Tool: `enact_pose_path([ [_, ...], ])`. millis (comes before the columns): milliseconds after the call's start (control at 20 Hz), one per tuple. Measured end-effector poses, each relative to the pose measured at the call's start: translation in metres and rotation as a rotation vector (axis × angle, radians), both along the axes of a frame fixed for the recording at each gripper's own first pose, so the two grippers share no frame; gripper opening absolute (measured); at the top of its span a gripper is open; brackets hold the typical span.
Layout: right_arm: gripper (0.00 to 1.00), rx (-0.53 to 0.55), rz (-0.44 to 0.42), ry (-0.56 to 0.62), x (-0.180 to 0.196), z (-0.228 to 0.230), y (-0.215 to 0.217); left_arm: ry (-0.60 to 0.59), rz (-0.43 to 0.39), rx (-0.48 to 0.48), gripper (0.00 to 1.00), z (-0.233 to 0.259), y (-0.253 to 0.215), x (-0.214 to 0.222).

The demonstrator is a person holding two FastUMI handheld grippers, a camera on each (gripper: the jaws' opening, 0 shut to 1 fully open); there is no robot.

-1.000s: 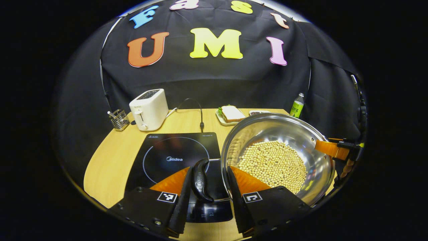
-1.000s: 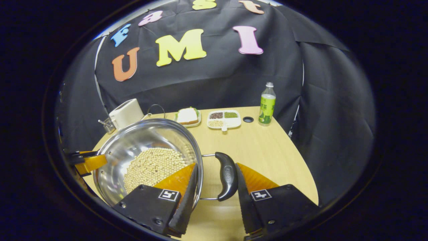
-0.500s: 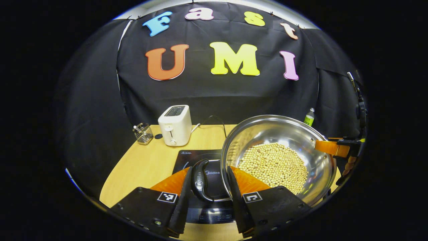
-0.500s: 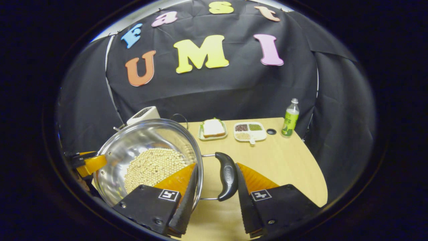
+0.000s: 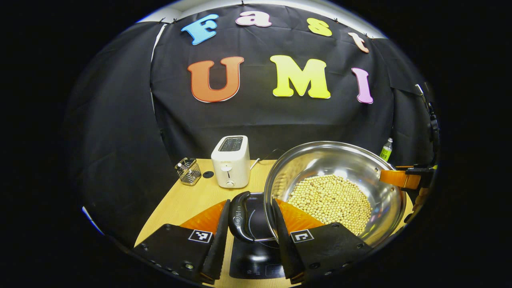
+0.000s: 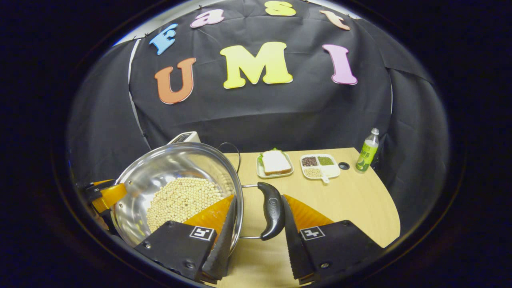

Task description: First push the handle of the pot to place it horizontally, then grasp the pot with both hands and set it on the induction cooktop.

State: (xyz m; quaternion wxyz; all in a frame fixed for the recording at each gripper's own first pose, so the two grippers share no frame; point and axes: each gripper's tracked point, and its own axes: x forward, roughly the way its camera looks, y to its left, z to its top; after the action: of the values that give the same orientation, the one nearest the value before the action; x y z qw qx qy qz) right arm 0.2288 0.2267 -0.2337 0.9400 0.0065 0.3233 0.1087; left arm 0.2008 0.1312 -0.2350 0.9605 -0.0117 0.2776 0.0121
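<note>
Steel pot (image 5: 360, 168) of pale beans, both tools (image 5: 248, 240) (image 6: 256, 244) clenched on black handles (image 6: 272, 211)

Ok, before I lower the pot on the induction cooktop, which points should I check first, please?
1. Left hand-held gripper clamps the left handle against the pot wall: ok.
2. Right hand-held gripper clamps the right handle the same way: ok.
3. Beans lie low in the pot, none near the rim: ok.
4. Induction cooktop, the visible part, is bare: ok.
5. Pot centred over the cooktop ring: cannot tell.
6. Toaster stands apart, behind: ok.
</note>
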Motion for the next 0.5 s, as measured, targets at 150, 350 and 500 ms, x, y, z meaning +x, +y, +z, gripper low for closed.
enact_pose_path([
  [150, 0.64, -0.017, 0.005, 0.023, 0.011, -0.019, 0.021, 0.028, 0.020, 0.005, 0.56, -0.020, 0.018, 0.011],
  [350, 0.64, -0.026, 0.009, 0.056, 0.022, -0.059, 0.043, 0.049, 0.038, 0.059, 0.56, -0.051, 0.039, 0.022],
  [500, 0.63, -0.043, 0.010, 0.071, 0.026, -0.086, 0.053, 0.079, 0.048, 0.052, 0.56, -0.079, 0.045, 0.027],
])
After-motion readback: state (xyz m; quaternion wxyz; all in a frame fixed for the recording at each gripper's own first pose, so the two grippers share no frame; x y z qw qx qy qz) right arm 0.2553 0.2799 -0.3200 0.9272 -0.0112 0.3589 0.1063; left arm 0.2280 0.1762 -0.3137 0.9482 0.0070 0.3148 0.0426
